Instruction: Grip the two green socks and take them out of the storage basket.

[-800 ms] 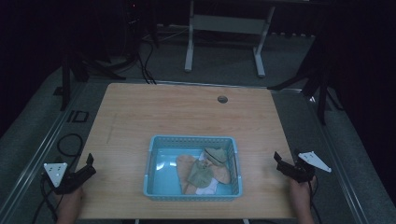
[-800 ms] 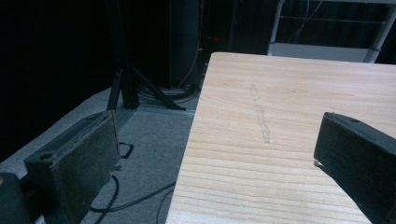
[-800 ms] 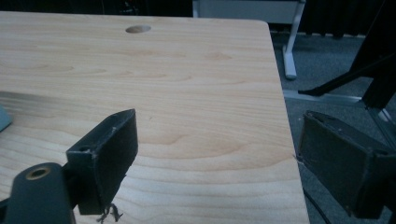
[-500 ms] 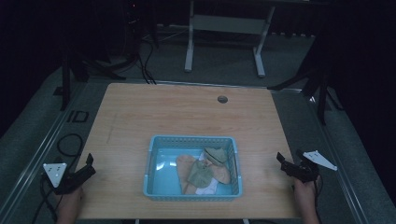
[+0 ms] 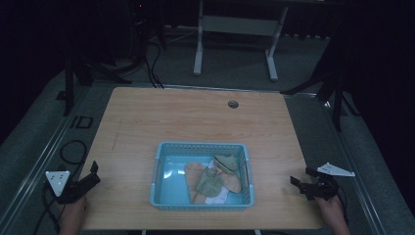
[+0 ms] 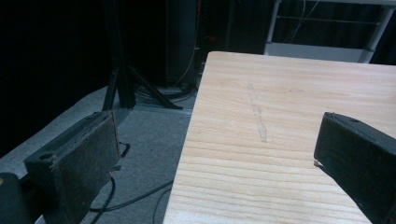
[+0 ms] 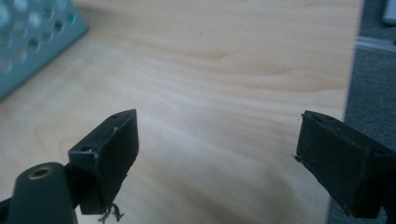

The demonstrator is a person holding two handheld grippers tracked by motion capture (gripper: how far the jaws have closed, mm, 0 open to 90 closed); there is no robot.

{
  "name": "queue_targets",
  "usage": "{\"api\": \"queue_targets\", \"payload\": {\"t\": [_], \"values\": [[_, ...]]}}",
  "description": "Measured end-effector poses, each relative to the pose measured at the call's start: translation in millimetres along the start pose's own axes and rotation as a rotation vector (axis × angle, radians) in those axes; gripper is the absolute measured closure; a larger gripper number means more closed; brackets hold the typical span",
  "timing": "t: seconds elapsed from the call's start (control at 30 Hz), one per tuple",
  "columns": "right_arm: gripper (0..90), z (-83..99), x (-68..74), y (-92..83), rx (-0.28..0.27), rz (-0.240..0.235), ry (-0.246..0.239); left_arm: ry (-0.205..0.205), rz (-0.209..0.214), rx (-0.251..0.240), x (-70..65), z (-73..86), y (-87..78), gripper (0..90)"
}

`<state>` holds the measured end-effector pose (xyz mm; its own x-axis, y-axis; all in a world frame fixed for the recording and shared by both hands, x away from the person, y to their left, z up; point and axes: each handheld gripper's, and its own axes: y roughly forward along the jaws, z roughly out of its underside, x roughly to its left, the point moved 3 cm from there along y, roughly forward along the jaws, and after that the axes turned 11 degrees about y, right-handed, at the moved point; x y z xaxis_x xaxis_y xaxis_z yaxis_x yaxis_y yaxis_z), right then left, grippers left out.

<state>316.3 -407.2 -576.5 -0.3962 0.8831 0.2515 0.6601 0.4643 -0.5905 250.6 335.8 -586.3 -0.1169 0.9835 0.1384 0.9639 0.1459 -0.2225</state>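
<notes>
Dim light blurs the folded cloths [image 5: 215,180] in my light-blue perforated basket [image 5: 161,166]; I can make out tan, olive and white pieces, but not what each is. They lie heaped toward its right half, near the worktop's [image 5: 195,117] front edge. My left tool [image 5: 93,174] and right tool [image 5: 299,180] hover at opposite edges, jaws apart, empty.

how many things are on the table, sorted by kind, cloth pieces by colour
blue basket: 1
tan cloth pieces: 2, as far as the pile shows
green cloth pieces: 2
white cloth piece: 1
grippers at the table edges: 2, the left gripper and the right gripper, both open
total: 8
</notes>
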Motion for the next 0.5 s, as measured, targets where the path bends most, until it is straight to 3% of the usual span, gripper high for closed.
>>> {"api": "queue_targets", "payload": {"t": [0.03, 0.07, 0.1, 0.3, 0.47, 0.5], "values": [[12.8, 0.0, 0.0, 0.0, 0.000, 0.000, 0.000, -0.001, 0.000, 0.001, 0.1, 0.0, 0.1, 0.4], [12.8, 0.2, 2.1, 0.7, 0.039, -0.024, -0.032, -0.003, 0.001, 0.001, 0.3, 0.1, 0.2, 0.4], [12.8, 0.2, 2.1, 0.7, 0.039, -0.024, -0.032, -0.004, 0.003, 0.001, 0.4, 0.1, 0.2, 0.4], [12.9, -3.2, 12.4, 3.4, 0.155, -0.065, -0.127, -0.004, 0.008, 0.000, 0.3, 0.1, 0.2, 0.4], [12.9, -8.6, 22.8, 4.2, 0.266, -0.082, -0.214, -0.005, 0.012, 0.001, 0.2, 0.1, 0.3, 0.4], [12.9, -8.6, 22.8, 4.2, 0.266, -0.082, -0.214, -0.005, 0.012, 0.001, 0.2, 0.1, 0.3, 0.4]]}}
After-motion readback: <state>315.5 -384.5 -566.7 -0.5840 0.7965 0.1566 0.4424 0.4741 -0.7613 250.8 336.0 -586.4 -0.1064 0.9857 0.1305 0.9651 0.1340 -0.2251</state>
